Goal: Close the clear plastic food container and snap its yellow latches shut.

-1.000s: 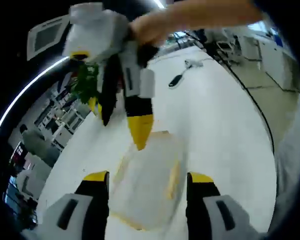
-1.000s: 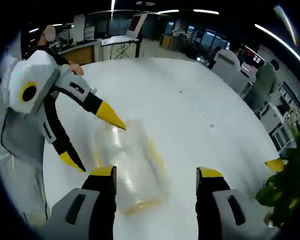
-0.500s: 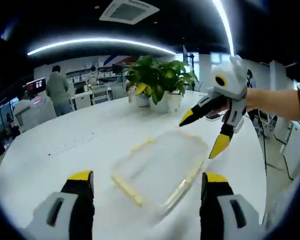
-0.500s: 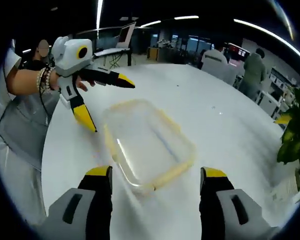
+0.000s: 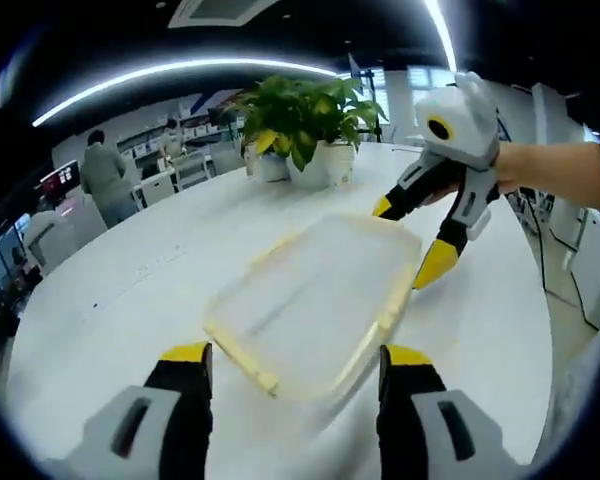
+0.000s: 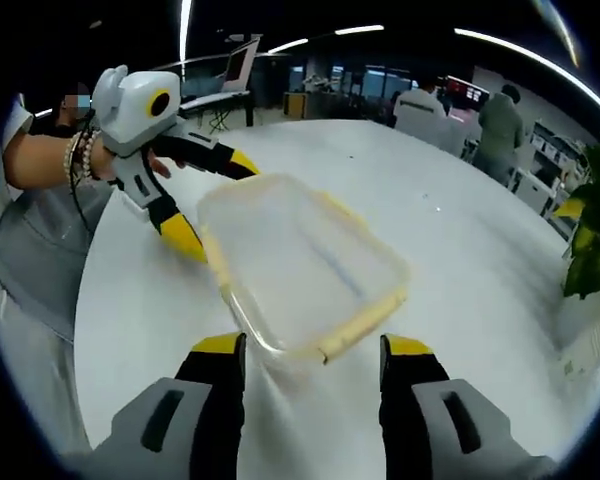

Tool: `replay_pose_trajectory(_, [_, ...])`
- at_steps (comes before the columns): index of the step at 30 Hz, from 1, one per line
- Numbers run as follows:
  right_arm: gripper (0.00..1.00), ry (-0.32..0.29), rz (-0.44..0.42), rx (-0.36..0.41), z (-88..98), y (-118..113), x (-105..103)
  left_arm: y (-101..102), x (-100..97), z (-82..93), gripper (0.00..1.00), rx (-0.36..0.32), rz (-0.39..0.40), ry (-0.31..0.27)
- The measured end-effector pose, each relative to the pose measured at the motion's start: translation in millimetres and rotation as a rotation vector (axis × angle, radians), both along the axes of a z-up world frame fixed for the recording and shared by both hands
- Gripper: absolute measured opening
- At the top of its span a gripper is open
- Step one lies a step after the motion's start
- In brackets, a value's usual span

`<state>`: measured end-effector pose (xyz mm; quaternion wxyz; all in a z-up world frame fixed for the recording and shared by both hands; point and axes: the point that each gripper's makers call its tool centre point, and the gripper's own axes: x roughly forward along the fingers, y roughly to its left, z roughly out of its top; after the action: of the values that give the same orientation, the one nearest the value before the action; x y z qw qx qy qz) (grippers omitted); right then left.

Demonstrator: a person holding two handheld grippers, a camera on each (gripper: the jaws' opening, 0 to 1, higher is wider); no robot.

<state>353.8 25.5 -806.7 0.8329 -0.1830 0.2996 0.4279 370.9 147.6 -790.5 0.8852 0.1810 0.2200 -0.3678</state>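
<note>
Left gripper view: the clear food container (image 5: pixel 315 300) lies on the white bench (image 5: pixel 130 300) just ahead of the spread left hand-held gripper (image 5: pixel 297 362); the right hand-held gripper (image 5: pixel 410 245), jaws apart, straddles its far corner.

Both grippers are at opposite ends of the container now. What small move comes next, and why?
Probably ease each gripper inward onto its near end. The clear container lies flat on the white table with its lid seemingly already on. The left gripper and right gripper are both open, jaws straddling opposite short ends. Each faces a yellow latch that looks unsnapped, though blur leaves that uncertain.
</note>
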Motion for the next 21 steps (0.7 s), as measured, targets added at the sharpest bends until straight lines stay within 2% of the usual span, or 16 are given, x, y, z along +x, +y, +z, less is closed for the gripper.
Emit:
replay_pose_trajectory(5, [0.44,0.005,-0.002,0.001,-0.9,2.4,-0.1,1.8,-4.3,-0.4,0.52,-0.009,-0.01,0.023])
replay_pose_trajectory(12, [0.42,0.025,-0.01,0.008,-2.5,10.6,0.6,11.0,-3.7,-1.1,0.49,-0.012,0.001,0.039])
replay_pose_trajectory(16, [0.41,0.03,-0.001,0.017,-2.7,25.7,4.4,26.2,-1.5,-1.7,0.46,-0.018,0.033,0.052])
replay_pose_trajectory(21, [0.37,0.026,0.033,0.028,-3.1,49.6,8.1,56.1,6.3,-3.1,0.41,-0.013,0.106,0.066])
